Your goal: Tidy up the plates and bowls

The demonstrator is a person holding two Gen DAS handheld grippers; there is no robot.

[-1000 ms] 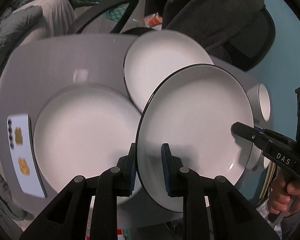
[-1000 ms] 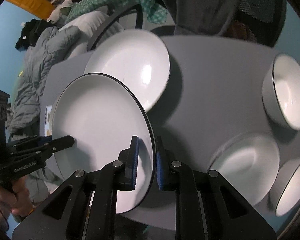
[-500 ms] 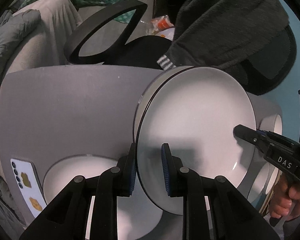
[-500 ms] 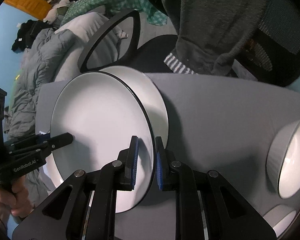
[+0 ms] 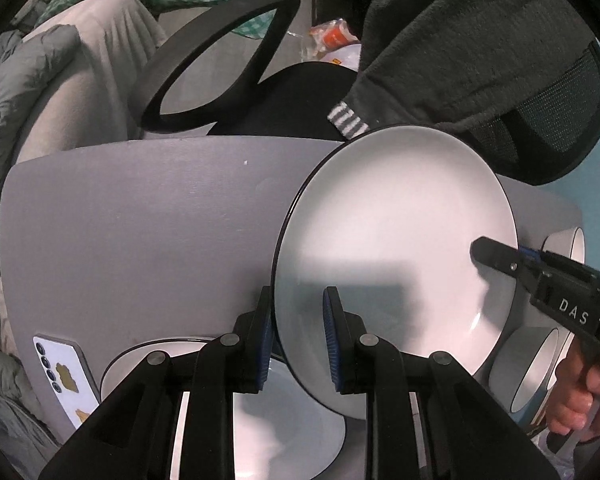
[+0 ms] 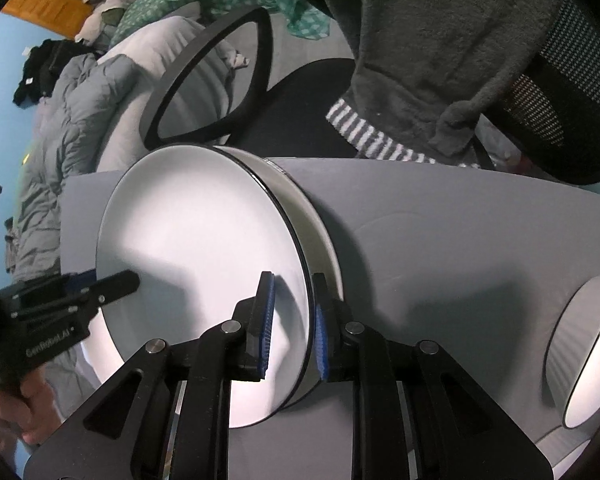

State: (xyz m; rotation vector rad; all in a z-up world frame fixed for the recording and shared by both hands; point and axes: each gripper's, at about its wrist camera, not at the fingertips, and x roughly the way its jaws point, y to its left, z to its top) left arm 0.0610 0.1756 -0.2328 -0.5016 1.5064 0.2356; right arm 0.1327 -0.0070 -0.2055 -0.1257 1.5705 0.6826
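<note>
Your left gripper and right gripper each pinch the dark-rimmed plate at opposite rim edges, its rim between the blue pads, directly over a second plate.

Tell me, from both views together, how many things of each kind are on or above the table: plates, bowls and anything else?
Plates: 3 (held plate, plate under it, plate near the phone)
Bowls: 2
Phone: 1
Total: 6 in view; more may be hidden.
</note>
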